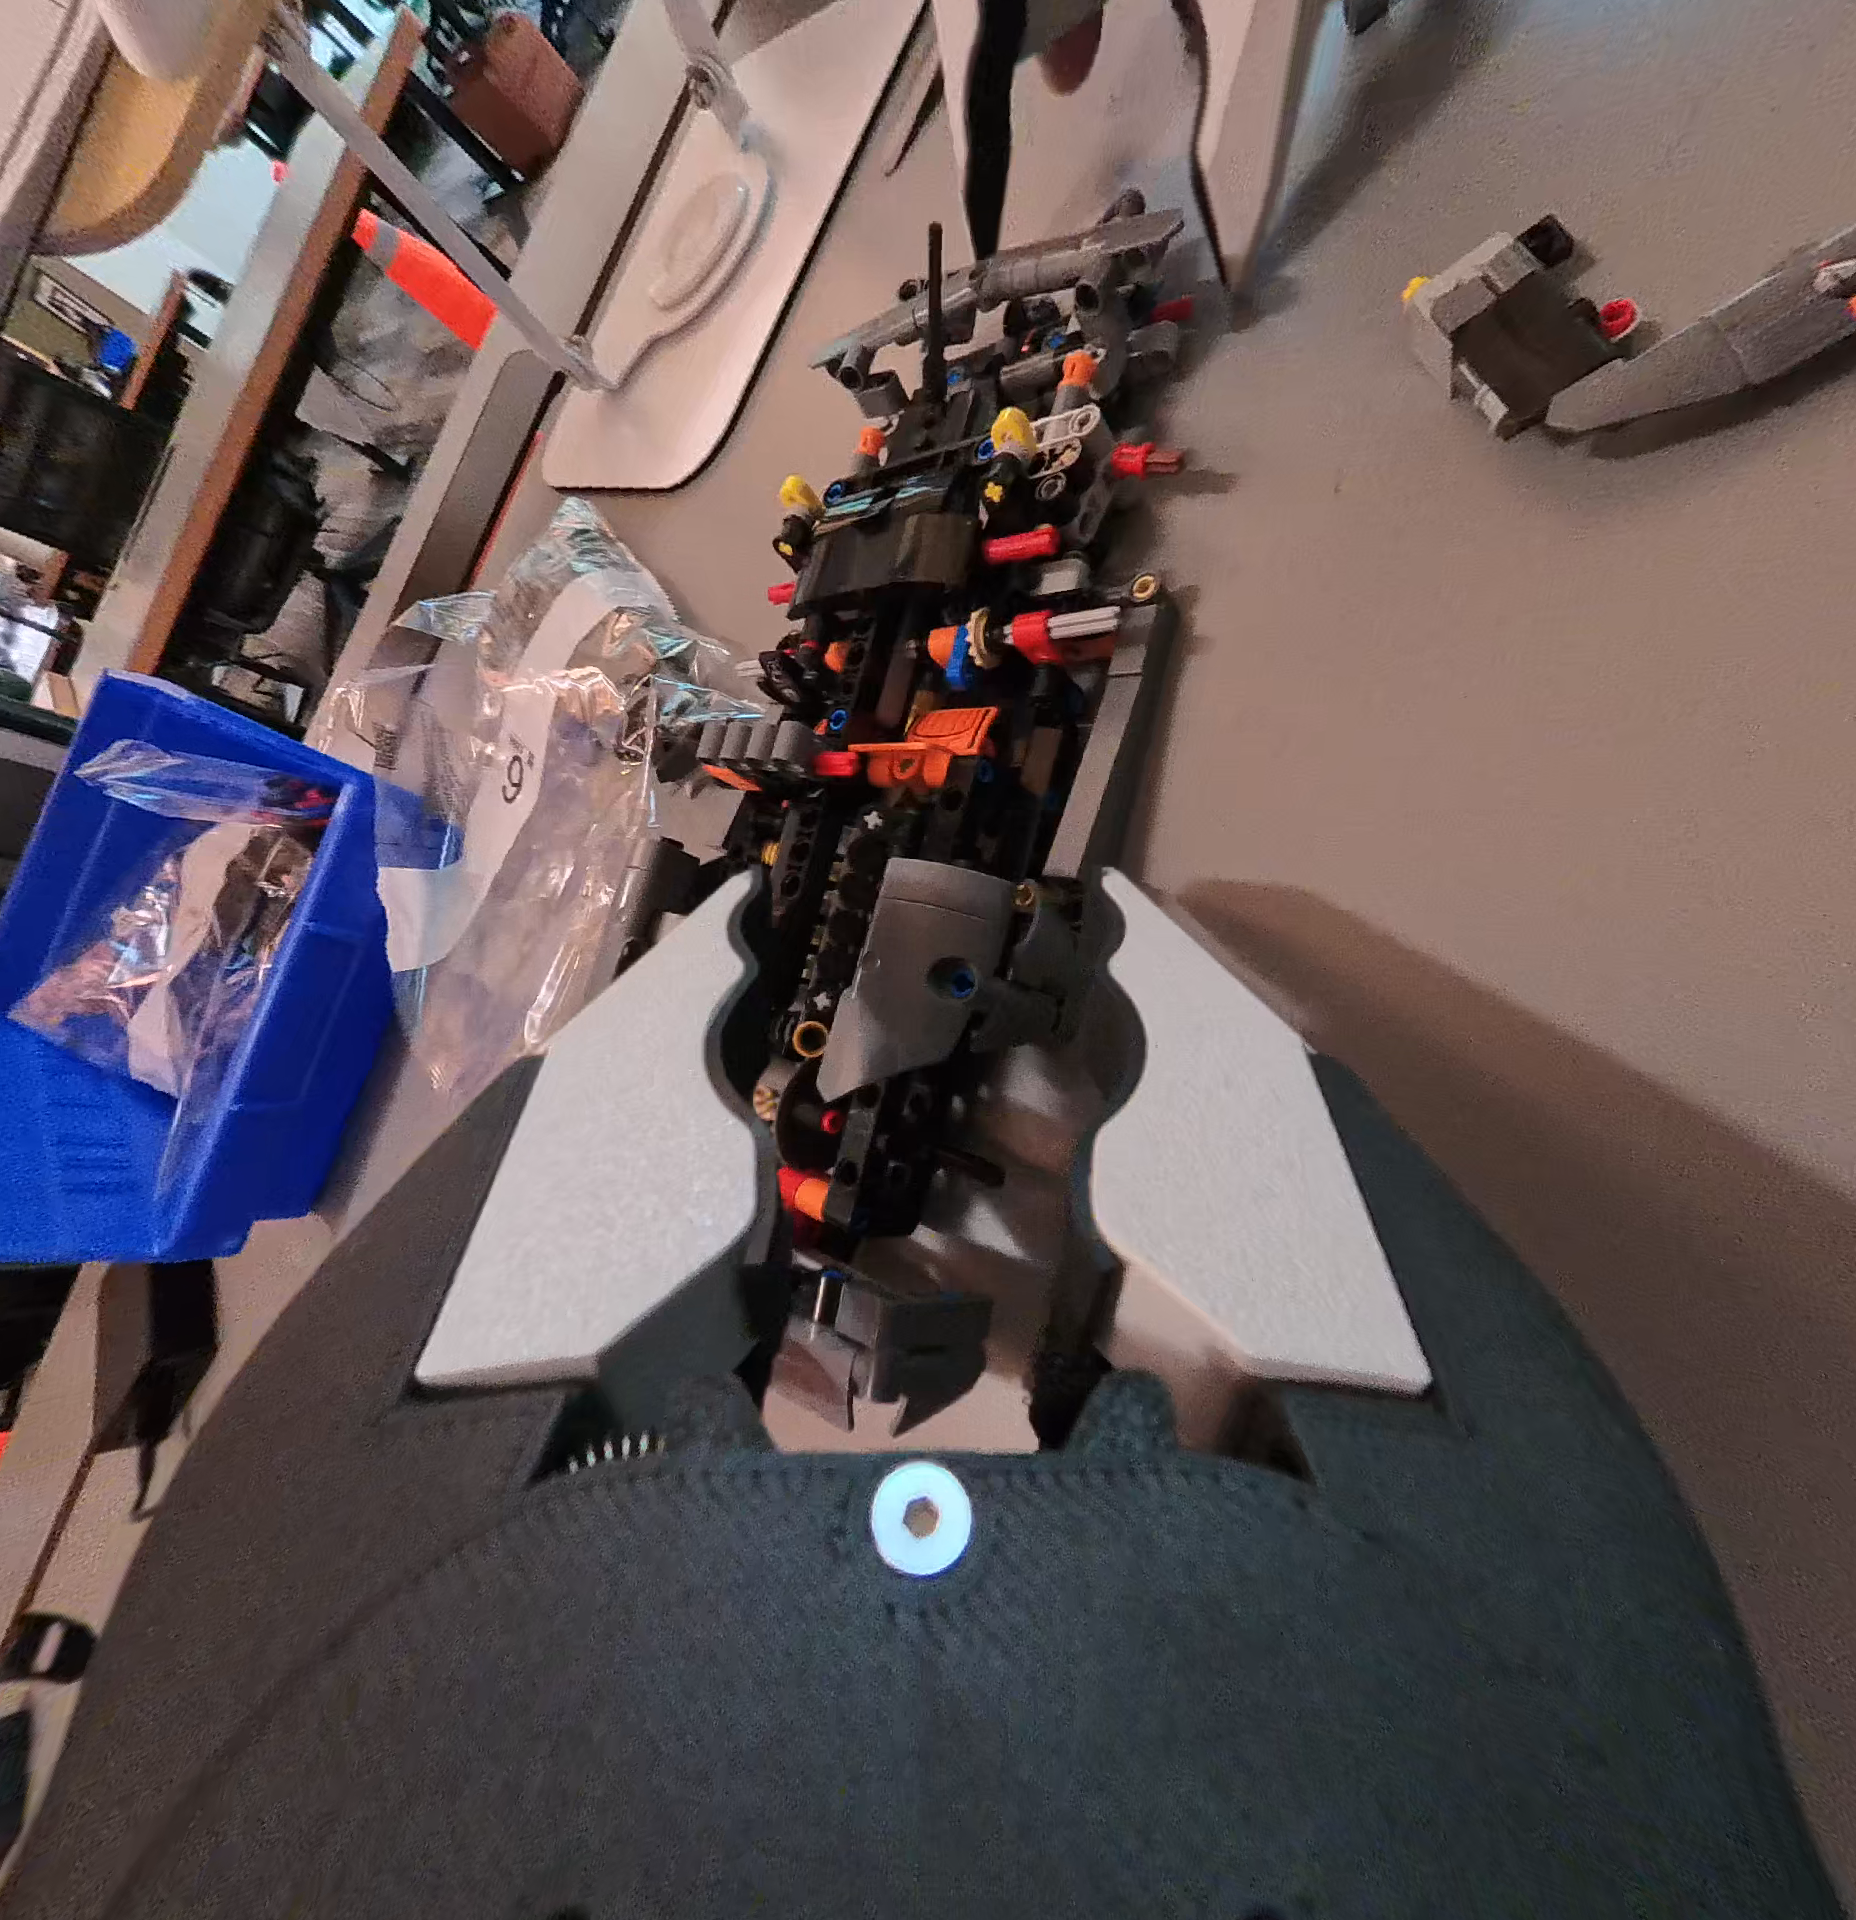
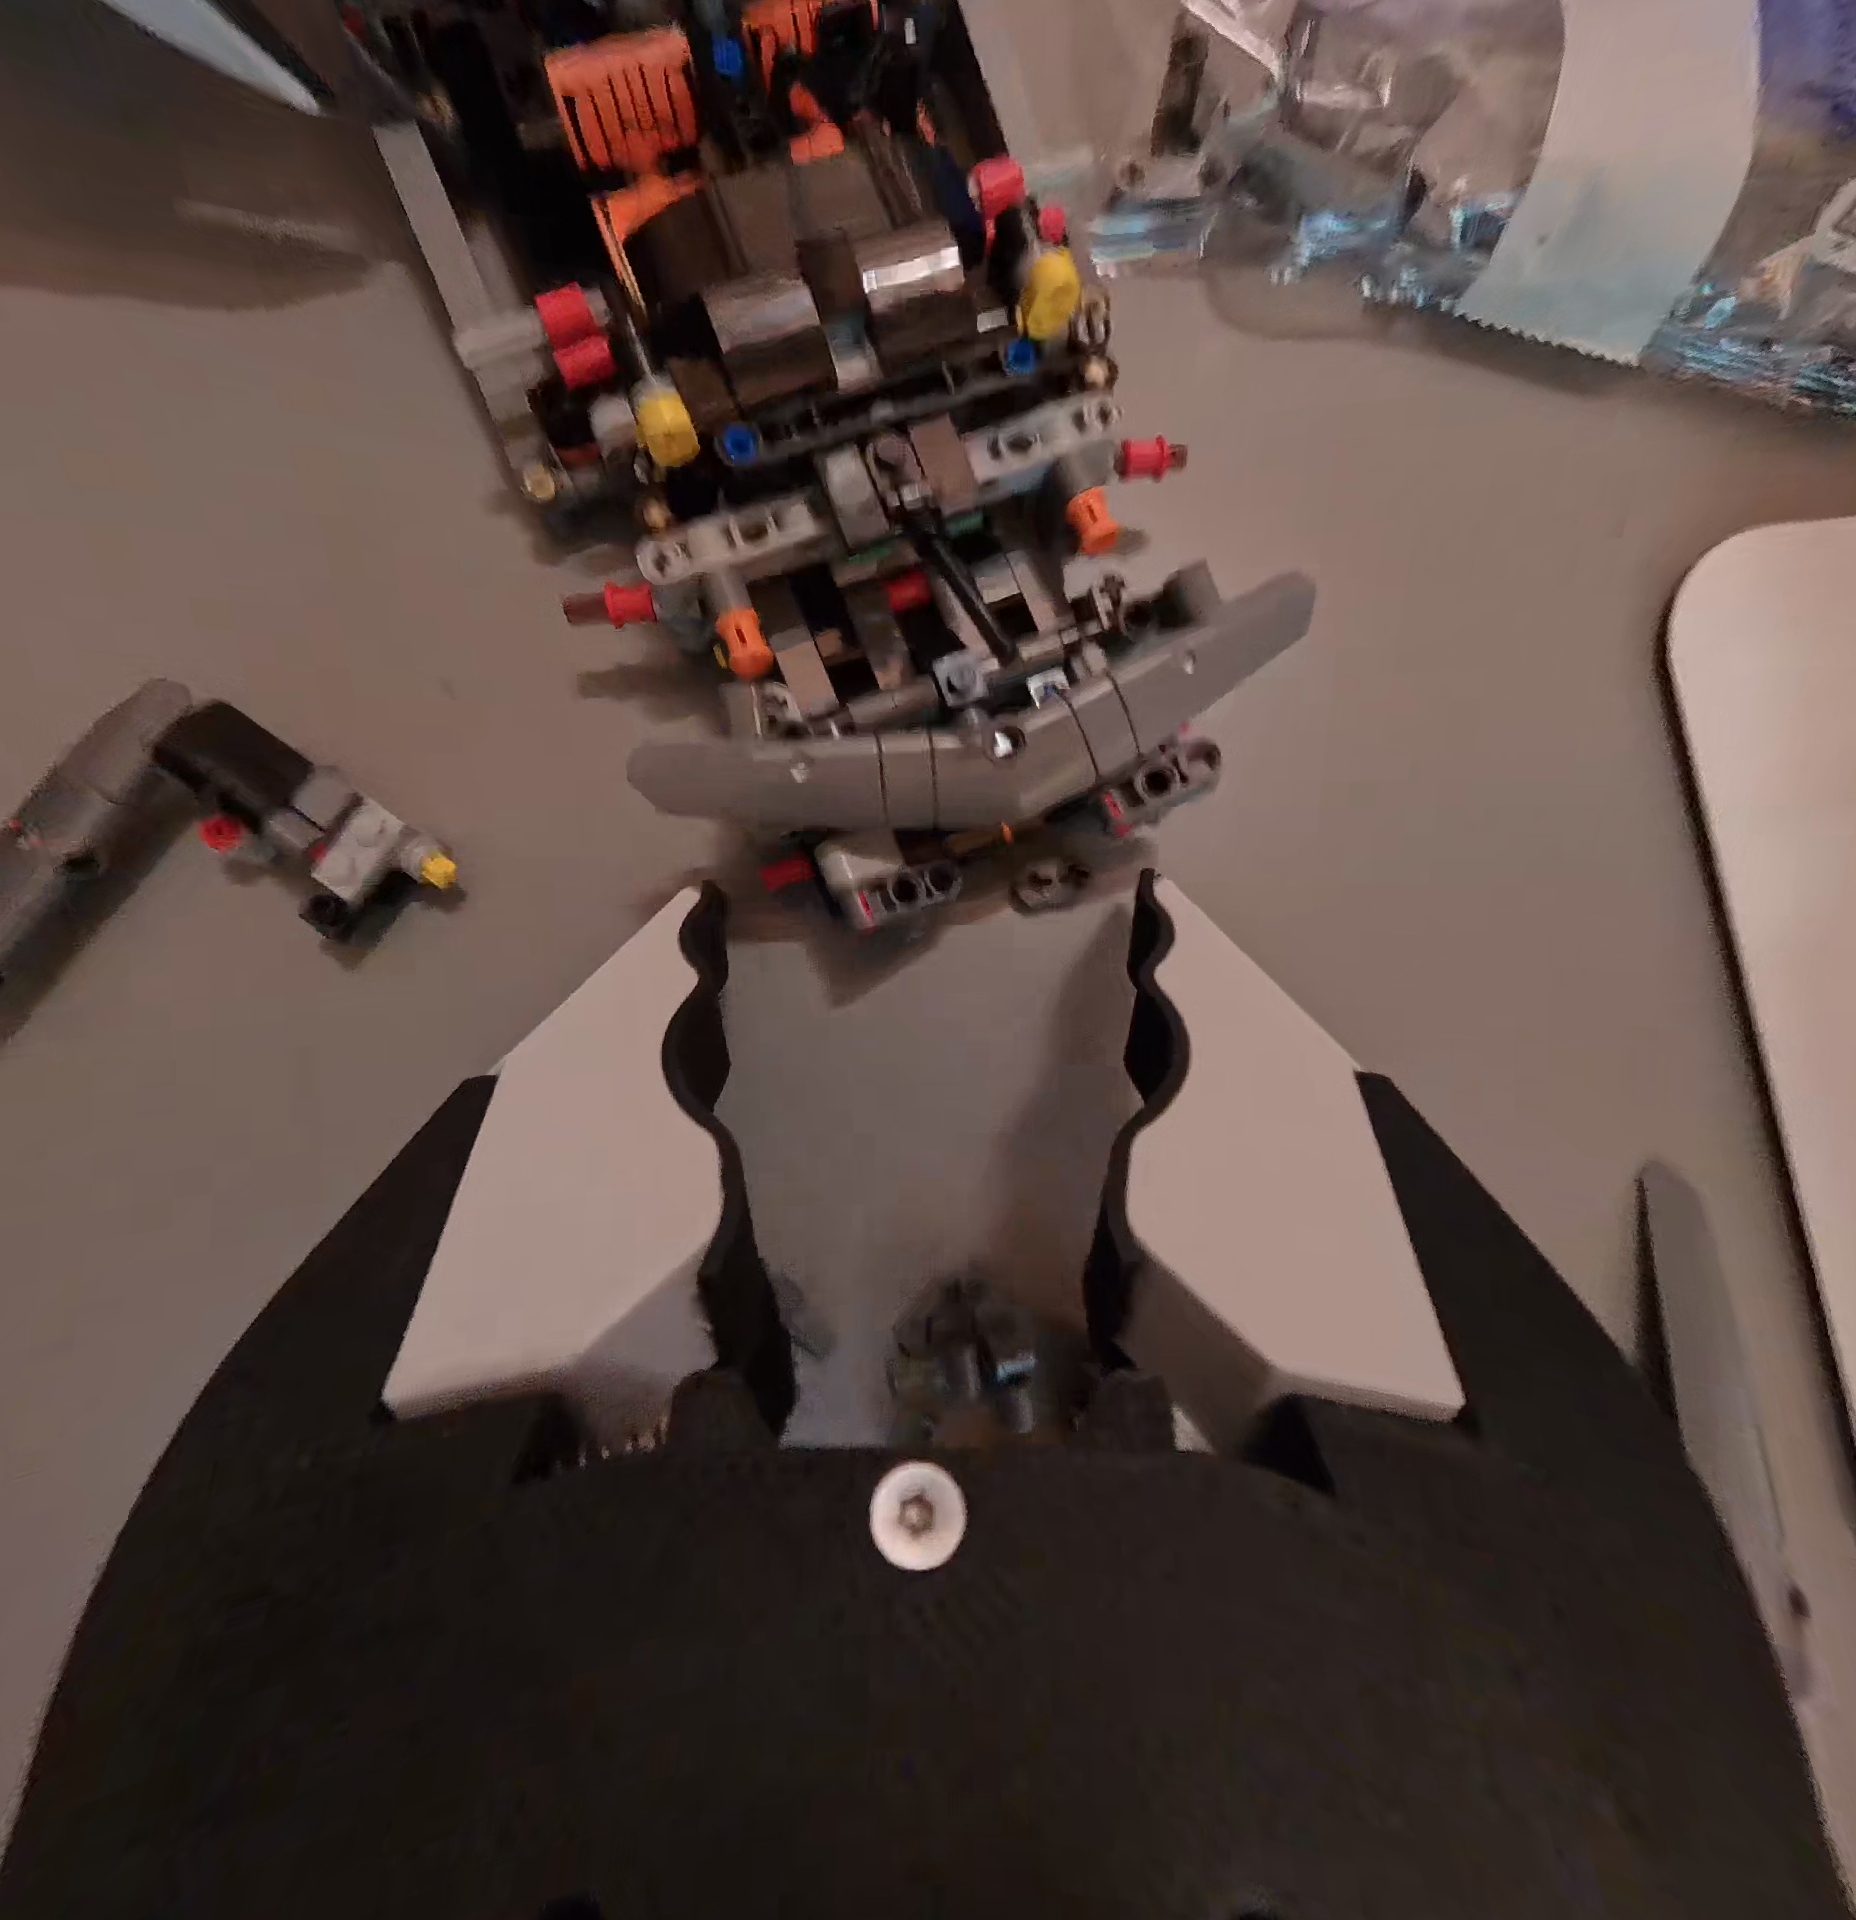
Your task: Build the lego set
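We see a long toy-brick model (image 1: 934,644) that is mostly black and dark grey, dotted with red, orange, yellow and blue pins, and carrying an orange ribbed panel (image 1: 950,732). Its curved end piece (image 2: 965,727) is plain mid grey. A smaller grey and black brick assembly (image 2: 280,821) shows a red pin and a yellow tip. The surface (image 1: 1475,727) is a flat greyish beige. We note a bright blue bin (image 1: 176,1091) and clear, glinting plastic bags (image 1: 508,790) with white strips. Each tool, left (image 1: 929,935) and right (image 2: 924,935), has pale grey fingers (image 1: 1215,1091) with wavy black pads on a textured black body.
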Action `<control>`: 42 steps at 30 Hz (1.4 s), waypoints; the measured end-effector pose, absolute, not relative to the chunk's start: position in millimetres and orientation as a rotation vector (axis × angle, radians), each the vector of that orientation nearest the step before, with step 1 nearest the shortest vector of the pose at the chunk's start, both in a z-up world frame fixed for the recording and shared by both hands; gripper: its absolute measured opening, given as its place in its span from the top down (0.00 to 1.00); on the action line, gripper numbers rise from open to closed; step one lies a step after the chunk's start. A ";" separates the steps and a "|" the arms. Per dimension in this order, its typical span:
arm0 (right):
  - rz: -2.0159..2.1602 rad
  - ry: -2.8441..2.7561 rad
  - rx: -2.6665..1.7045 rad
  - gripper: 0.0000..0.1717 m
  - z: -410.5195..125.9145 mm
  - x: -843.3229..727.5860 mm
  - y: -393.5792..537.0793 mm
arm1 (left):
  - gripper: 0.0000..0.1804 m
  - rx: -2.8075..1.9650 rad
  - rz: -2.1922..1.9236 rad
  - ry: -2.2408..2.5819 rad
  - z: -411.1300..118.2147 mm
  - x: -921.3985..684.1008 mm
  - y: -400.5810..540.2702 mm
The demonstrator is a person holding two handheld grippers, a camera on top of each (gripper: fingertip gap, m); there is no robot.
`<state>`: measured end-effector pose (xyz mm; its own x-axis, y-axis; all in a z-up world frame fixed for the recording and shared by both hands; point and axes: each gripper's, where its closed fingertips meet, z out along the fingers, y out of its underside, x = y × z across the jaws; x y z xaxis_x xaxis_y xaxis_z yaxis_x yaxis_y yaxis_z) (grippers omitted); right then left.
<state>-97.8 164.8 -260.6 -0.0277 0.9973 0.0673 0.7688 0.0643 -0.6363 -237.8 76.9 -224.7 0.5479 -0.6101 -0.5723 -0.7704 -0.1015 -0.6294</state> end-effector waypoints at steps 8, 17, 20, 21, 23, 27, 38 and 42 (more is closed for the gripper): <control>0.628 -1.843 -1.785 0.59 -262.9 -119.7 168.7 | 0.75 -1.839 0.183 1.091 -233.0 -248.3 89.4; 0.644 -1.867 -1.779 0.59 -263.2 -162.4 180.2 | 0.75 -1.873 0.229 1.038 -232.4 -286.5 97.0; 0.661 -1.876 -1.787 0.59 -263.9 -179.5 183.1 | 0.74 -1.896 0.238 1.005 -232.4 -304.2 99.8; 0.662 -1.880 -1.788 0.58 -264.0 -183.8 183.6 | 0.74 -1.902 0.238 0.992 -232.2 -309.4 100.5; 0.633 -1.884 -1.774 0.57 -262.3 -187.3 185.4 | 0.73 -1.902 0.235 0.977 -231.0 -316.2 100.2; 0.602 -1.849 -1.725 0.56 -244.6 -169.5 186.0 | 0.70 -1.862 0.218 0.945 -213.7 -314.1 95.4; 0.498 -1.581 -1.686 0.71 -161.7 23.0 197.2 | 0.84 -1.621 0.082 1.085 -131.4 -202.4 96.5; 0.433 -1.521 -1.712 0.74 -160.2 73.7 195.6 | 0.86 -1.550 0.015 1.185 -129.7 -142.7 118.4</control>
<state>73.7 195.6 -160.2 0.2225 0.9442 0.2427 0.6749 0.0305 -0.7373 -142.7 118.4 -129.7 0.4944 -0.6540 -0.5726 -0.6687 0.1348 -0.7312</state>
